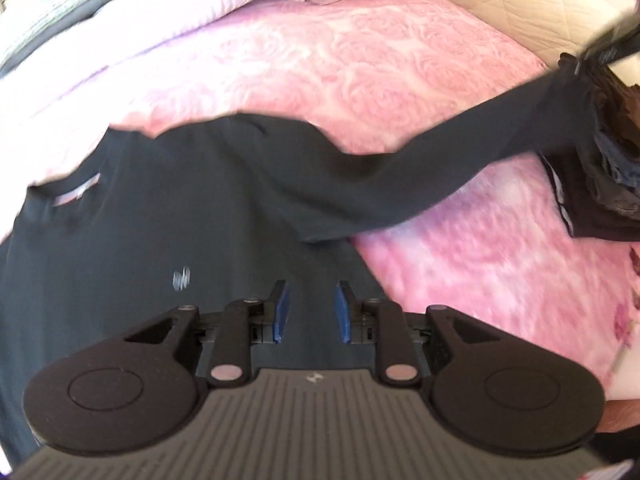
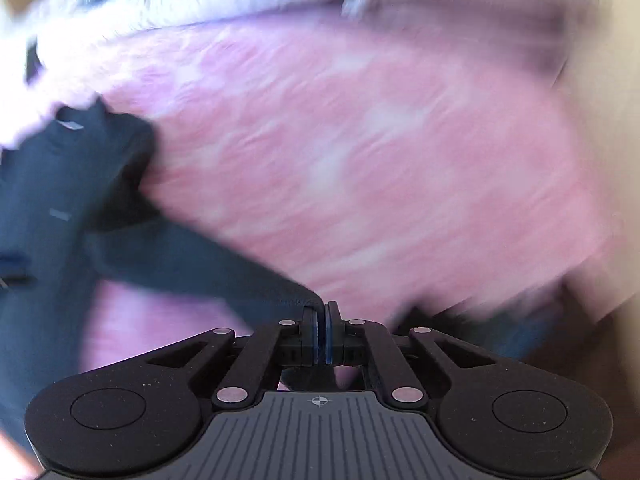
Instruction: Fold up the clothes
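A dark long-sleeved top (image 1: pixel 160 216) is spread on the pink rose-patterned bed cover (image 1: pixel 360 60), its body lying flat beneath the left tongs (image 1: pixel 310 306), which are held released above the fabric with nothing between them. The cuff of the sleeve (image 2: pixel 208 264) is clenched in the right tongs (image 2: pixel 323 326) and drawn out taut, probably so it can be straightened before being folded across the body. A pile of dark clothes (image 1: pixel 600 184) lies at the bed's edge.
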A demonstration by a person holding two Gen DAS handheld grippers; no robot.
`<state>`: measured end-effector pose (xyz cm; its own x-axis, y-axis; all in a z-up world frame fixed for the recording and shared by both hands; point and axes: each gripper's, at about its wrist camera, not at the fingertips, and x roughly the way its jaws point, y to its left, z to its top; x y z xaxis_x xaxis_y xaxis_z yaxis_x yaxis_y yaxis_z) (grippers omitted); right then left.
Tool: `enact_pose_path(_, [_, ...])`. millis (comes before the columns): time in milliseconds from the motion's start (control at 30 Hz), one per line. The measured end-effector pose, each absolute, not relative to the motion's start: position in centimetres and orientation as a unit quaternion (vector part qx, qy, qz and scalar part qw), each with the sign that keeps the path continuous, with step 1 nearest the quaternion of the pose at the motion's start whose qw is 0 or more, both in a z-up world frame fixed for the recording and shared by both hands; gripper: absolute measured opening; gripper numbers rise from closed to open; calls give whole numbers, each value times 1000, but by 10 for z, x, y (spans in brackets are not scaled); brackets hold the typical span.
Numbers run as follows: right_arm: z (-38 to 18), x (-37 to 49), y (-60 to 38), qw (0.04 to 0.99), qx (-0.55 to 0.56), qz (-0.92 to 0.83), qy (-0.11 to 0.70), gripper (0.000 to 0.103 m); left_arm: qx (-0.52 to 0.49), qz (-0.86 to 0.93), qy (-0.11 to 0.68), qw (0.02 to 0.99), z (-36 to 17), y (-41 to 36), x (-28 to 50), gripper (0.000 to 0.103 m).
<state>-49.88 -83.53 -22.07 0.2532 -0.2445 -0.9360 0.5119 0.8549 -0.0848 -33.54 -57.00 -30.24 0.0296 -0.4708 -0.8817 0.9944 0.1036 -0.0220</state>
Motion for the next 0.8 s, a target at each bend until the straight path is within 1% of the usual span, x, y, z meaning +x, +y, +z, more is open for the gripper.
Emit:
enact_pose_path(67, [-201, -499, -835, 788, 38, -252, 560, 3, 344, -587, 376, 629, -307, -585, -337, 21])
enact_pose_path(133, [-198, -498, -828, 787, -33, -253, 561, 3, 348, -594, 371, 623, -311, -595, -341, 22])
enact_pose_path(300, [-229, -496, -810, 773, -130, -241, 573, 3, 352, -603, 378, 608, -328, -613, -350, 24])
enact_pose_path(400, [-248, -502, -783, 760, -247, -224, 558, 3, 352, -609, 382, 600, -333, -619, -355, 24])
enact_pose_path(467, [-256, -513, -764, 763, -261, -203, 556, 3, 351, -613, 384, 595, -335, -623, -357, 24])
enact_pose_path(600, [-288, -536, -723, 744, -294, -143, 582, 4, 355, -619, 384, 586, -340, -629, -361, 24])
enact_pose_path(733, [-291, -542, -711, 749, -190, -131, 622, 5, 366, -624, 366, 585, -339, -638, -364, 26])
enact_pose_path(800, [-279, -540, -716, 765, -126, -142, 616, 5, 366, -625, 361, 588, -339, -646, -361, 27])
